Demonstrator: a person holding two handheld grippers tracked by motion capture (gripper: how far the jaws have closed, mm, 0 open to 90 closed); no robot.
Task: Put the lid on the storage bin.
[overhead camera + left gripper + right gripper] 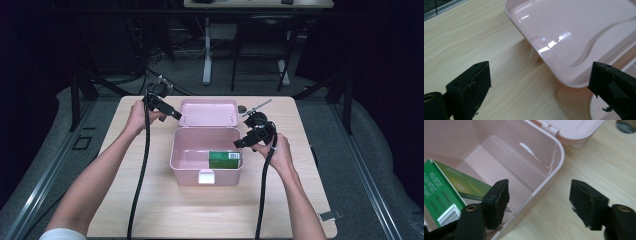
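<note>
Table [150, 210]: light wood top, carrying all items.

Pink box [181, 167]: open, at the table's centre, nearer the far edge than the near one. Its lid [207, 112] is laid back flat toward the far edge.

Green carton [224, 160]: inside the box, against its right wall at the near right corner.

Left gripper [172, 114]: at the lid's left edge, jaws wide apart, holding nothing.

Right gripper [242, 143]: over the box's right wall, jaws parted astride the rim, gripping nothing.

The carton [224, 160] lies inside the box [182, 155], right side.
</note>
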